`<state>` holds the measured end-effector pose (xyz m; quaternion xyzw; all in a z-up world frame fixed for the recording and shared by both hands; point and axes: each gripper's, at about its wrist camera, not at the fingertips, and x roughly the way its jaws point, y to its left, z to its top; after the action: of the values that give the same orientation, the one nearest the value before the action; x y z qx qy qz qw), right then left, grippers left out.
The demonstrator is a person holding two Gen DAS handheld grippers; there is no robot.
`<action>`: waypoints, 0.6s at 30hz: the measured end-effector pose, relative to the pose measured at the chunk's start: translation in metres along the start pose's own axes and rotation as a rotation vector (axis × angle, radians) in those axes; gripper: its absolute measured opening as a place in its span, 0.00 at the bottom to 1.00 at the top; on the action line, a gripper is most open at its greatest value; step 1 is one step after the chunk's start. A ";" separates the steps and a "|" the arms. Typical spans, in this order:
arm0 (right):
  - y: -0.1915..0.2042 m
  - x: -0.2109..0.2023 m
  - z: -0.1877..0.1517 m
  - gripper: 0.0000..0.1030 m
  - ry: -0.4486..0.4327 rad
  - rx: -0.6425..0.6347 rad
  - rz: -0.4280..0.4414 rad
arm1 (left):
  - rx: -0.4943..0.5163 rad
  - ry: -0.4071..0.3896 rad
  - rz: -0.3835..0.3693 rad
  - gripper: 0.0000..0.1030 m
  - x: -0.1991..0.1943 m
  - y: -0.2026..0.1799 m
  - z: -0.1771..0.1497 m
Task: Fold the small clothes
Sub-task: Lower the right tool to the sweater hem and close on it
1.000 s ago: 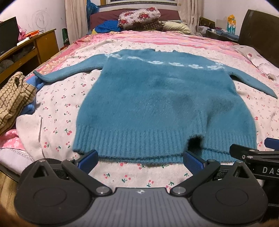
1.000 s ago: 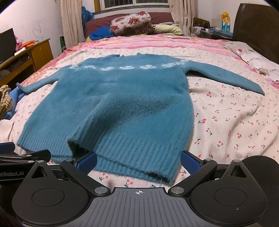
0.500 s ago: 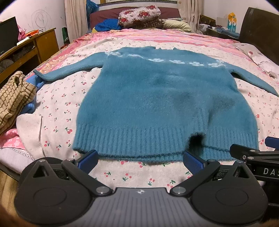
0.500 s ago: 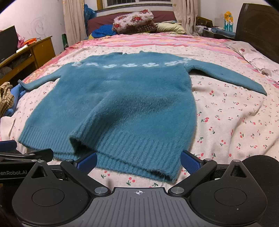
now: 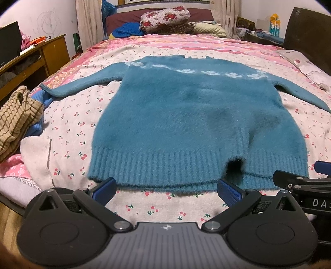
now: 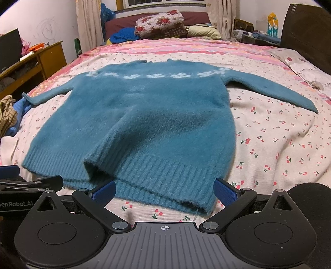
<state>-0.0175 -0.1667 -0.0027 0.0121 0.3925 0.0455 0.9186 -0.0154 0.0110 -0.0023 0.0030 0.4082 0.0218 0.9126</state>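
Note:
A fuzzy teal sweater (image 5: 186, 124) with a white flower band lies spread flat on the bed, sleeves out to both sides, ribbed hem nearest me. It also shows in the right wrist view (image 6: 149, 128). The hem has a raised pucker (image 5: 235, 165) near its middle. My left gripper (image 5: 166, 189) is open and empty, just in front of the hem's left half. My right gripper (image 6: 164, 191) is open and empty, in front of the hem's right half, its left finger at the hem edge.
The bed (image 5: 68, 128) has a cherry-print sheet. A striped tan garment (image 5: 14, 118) and blue cloth lie at the left edge. A wooden desk (image 5: 41, 55) stands left, pillows (image 5: 165, 18) at the back, a dark headboard (image 5: 310, 35) right.
Both grippers have drawn back slightly and risen, so the sweater sits a little farther away and the hem is more in view. Jaws stay open.

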 end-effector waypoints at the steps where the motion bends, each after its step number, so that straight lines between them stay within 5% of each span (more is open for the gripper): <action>1: 0.000 0.000 0.000 0.96 0.000 0.000 0.001 | 0.004 -0.003 0.001 1.00 0.000 -0.001 0.001; 18: -0.009 0.005 0.016 0.78 0.001 -0.017 0.027 | 0.091 -0.063 -0.001 1.00 0.007 0.015 0.031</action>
<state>-0.0018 -0.1749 0.0042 0.0095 0.3923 0.0614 0.9177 0.0117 0.0269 0.0136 0.0450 0.3796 0.0028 0.9240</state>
